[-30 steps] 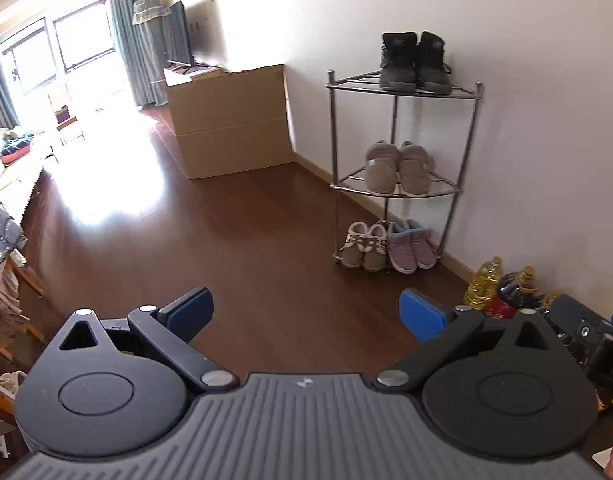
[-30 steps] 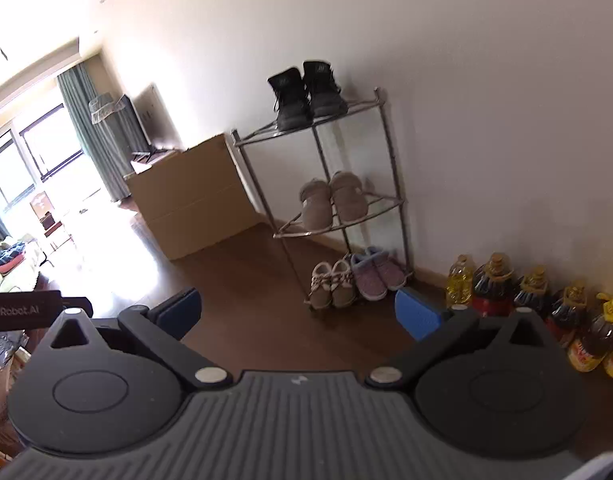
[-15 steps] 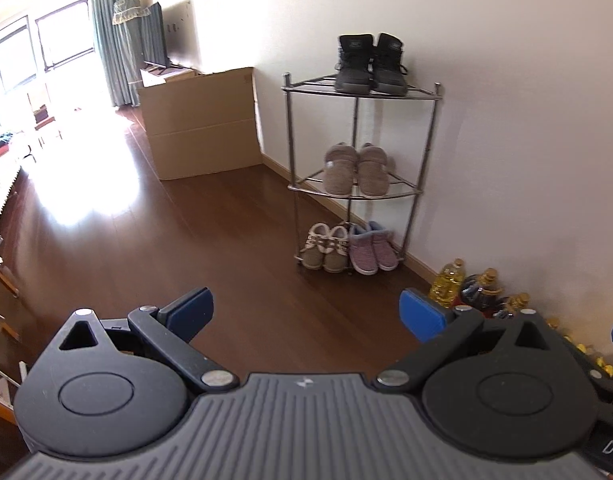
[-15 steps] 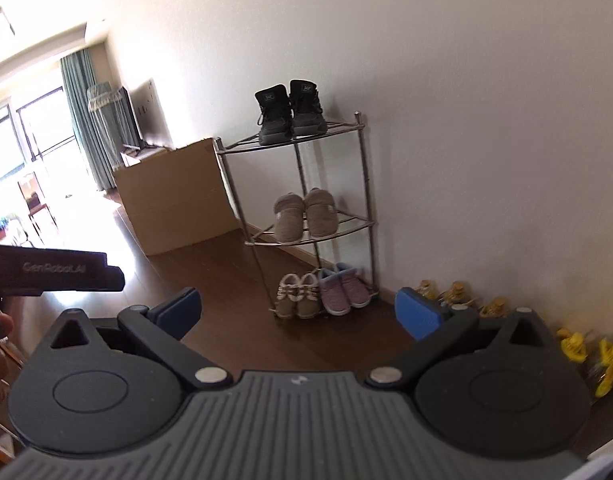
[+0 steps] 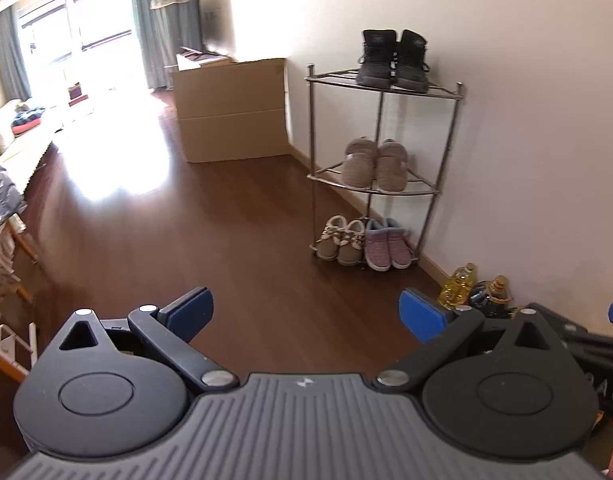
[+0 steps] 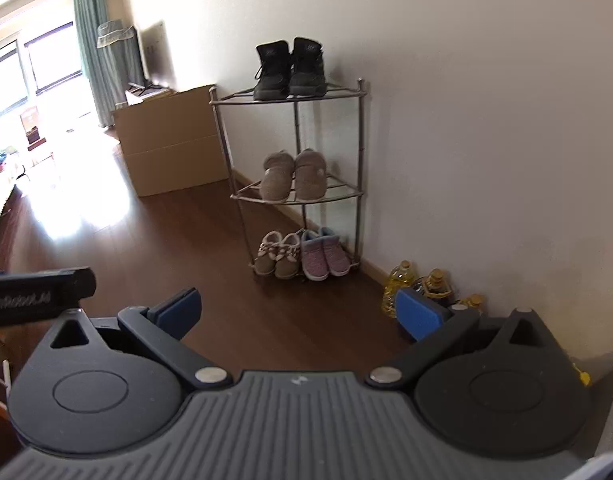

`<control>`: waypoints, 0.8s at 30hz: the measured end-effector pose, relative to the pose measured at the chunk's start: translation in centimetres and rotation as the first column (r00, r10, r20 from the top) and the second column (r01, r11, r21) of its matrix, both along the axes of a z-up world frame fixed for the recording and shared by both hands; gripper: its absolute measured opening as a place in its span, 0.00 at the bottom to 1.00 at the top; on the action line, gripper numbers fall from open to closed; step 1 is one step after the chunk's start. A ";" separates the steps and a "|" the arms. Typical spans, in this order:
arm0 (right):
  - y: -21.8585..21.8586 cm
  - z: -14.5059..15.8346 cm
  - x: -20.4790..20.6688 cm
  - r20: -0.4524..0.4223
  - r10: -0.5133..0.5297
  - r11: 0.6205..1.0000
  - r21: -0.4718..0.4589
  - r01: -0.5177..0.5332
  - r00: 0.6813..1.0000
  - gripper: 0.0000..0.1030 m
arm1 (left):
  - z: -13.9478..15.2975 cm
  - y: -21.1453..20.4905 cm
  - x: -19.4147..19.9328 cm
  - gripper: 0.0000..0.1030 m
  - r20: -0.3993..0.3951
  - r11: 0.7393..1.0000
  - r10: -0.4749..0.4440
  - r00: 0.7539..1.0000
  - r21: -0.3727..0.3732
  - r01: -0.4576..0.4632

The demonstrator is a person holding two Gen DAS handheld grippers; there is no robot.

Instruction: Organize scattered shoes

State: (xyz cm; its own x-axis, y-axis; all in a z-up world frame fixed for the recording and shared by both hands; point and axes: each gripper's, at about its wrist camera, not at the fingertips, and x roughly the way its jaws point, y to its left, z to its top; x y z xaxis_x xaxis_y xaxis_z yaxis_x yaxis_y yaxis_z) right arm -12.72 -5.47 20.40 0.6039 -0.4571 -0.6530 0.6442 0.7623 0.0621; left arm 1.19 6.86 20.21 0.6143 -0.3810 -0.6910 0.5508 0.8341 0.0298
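Shoes [image 5: 382,168] paired on corner rack [image 5: 380,190]; oil bottles [image 5: 458,286] beside; both tools [image 5: 306,312] [image 6: 296,312] spread apart, empty.

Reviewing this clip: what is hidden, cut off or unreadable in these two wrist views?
- Oil bottles, right wrist view: partly hidden behind the right hand-held gripper; count unclear.
- Right hand-held gripper, left wrist view: cut off by the right edge; its lettering unreadable.
- Room outside the window, left wrist view: washed out by glare.
- Black boots logos: too small.

Bare floor [image 5: 226,248] leads to shoe rack [image 5: 380,184].
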 end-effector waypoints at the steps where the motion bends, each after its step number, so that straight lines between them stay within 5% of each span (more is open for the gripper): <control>1: -0.2 -0.1 0.2 -0.003 0.006 1.000 0.003 -0.006 1.000 0.99 | -0.1 0.1 -0.2 0.98 0.001 1.000 0.012 1.000 0.003 -0.012; 13: -1.9 -1.1 2.6 -0.058 0.072 0.995 0.067 -0.068 0.996 0.99 | -0.9 0.2 -1.0 0.98 -0.025 0.995 0.084 0.996 0.047 -0.083; 24: -3.0 -1.1 3.4 -0.065 -0.001 0.998 0.061 0.005 0.998 0.99 | -1.7 -2.6 1.7 0.98 -0.055 0.998 -0.009 0.998 0.067 0.013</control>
State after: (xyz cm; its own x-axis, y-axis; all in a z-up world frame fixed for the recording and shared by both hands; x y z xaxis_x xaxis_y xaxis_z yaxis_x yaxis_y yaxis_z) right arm -9.37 -8.51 19.32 0.5578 -0.4166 -0.7179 0.6507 0.7564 0.0666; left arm 2.93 4.28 18.49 0.5708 -0.3392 -0.7477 0.5622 0.8252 0.0548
